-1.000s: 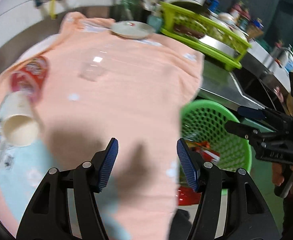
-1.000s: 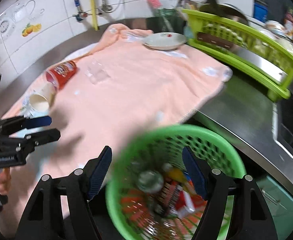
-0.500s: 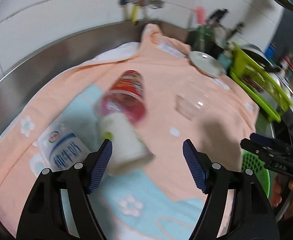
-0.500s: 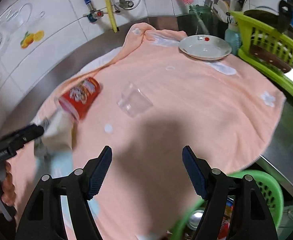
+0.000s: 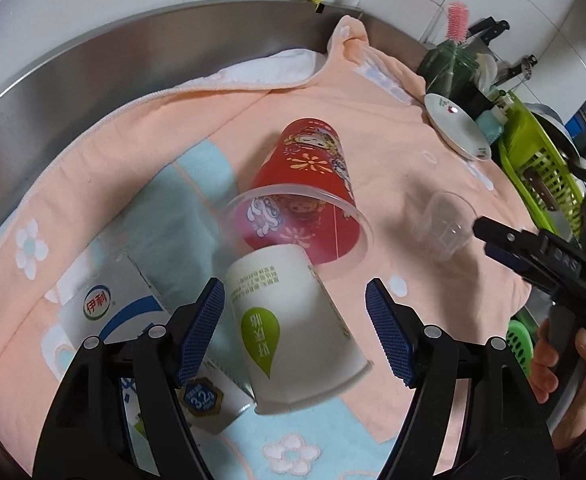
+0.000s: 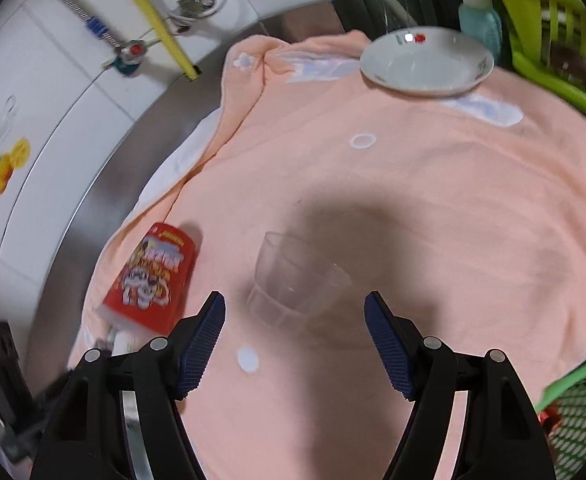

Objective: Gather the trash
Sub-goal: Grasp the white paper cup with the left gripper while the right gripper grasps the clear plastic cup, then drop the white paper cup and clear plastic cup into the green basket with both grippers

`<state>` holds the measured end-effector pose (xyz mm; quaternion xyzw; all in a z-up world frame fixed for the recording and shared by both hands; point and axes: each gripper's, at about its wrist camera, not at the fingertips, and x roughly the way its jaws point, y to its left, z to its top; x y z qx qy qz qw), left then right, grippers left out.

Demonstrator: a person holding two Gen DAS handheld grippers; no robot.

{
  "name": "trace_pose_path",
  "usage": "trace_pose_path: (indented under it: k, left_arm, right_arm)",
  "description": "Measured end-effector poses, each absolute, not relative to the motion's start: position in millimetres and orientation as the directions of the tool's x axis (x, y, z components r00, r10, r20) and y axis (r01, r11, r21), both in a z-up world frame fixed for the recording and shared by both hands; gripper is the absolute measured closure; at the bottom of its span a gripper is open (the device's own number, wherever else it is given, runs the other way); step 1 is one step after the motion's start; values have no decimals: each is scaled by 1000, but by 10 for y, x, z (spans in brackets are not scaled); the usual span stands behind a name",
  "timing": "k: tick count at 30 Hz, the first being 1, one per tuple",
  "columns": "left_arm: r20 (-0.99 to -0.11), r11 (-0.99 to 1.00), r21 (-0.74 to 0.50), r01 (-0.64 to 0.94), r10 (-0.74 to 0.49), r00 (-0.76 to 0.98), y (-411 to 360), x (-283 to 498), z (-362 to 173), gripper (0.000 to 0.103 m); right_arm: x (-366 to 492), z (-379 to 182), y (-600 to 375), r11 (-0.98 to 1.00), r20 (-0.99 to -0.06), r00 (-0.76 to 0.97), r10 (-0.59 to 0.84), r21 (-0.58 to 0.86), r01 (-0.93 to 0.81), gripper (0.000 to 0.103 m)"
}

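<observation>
Approach step. The left gripper (image 5: 295,334), jaws just widened and released, straddles the white cup (image 5: 293,328). The right gripper (image 6: 295,342), released, has the clear cup (image 6: 297,280) just ahead. Next: advance, then clamp.

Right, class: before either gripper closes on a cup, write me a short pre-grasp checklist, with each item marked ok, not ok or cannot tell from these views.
1. Left gripper jaws open, just widened: ok.
2. White paper cup lies between its fingers, not yet pinched: ok.
3. White cup clear of neighbours: not ok; its base sits in the red cup's mouth and the milk carton lies alongside.
4. Right gripper open, nothing held: ok.
5. Clear plastic cup ahead of its fingers, lying apart from the rest: ok.
6. Green basket has room: cannot tell.
</observation>
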<state>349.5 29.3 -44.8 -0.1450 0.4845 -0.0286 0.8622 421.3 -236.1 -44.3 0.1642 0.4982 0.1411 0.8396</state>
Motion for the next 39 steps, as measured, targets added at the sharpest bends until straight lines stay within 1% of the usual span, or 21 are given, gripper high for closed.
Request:
trace_pose_path:
  k: [6, 10, 20, 22, 25, 28, 29, 30, 39]
  left_arm:
    - [-843, 952, -287, -101, -201, 499, 285, 3588, -536, 30]
    - [-854, 952, -285, -111, -199, 481, 282, 3620, -605, 30]
    - [-862, 953, -284, -108, -204, 464, 248, 3684, -674, 30]
    - [-864, 954, -282, -107, -203, 461, 235, 3700, -682, 30]
    - [-863, 954, -281, -104, -204, 461, 229, 3710, -684, 31]
    - [-862, 956, -280, -94, -207, 462, 211, 3725, -691, 33]
    - [-861, 957, -278, -87, -208, 464, 200, 3724, -692, 41]
    - [-862, 957, -279, -79, -213, 460, 189, 3724, -699, 42]
    - [-856, 958, -279, -68, -216, 470, 119, 3622, -693, 44]
  right_arm:
    - [4390, -633, -2300, 885, -797, 441, 414, 466, 12, 33]
    - [4447, -752, -2296, 859, -792, 417, 445, 510, 51, 37]
    - [4502, -826, -2330, 832, -773, 421, 474, 550, 75, 39]
    - [4511, -823, -2332, 834, -775, 422, 469, 546, 76, 43]
    - [4500, -822, -2341, 833, -771, 428, 472, 548, 69, 44]
    - [4464, -793, -2328, 845, -774, 431, 464, 533, 47, 44]
    - [4440, -773, -2322, 850, -775, 433, 461, 526, 35, 44]
    - [4414, -748, -2318, 854, -774, 434, 461, 520, 20, 44]
    - [4127, -532, -2282, 896, -779, 463, 423, 435, -86, 45]
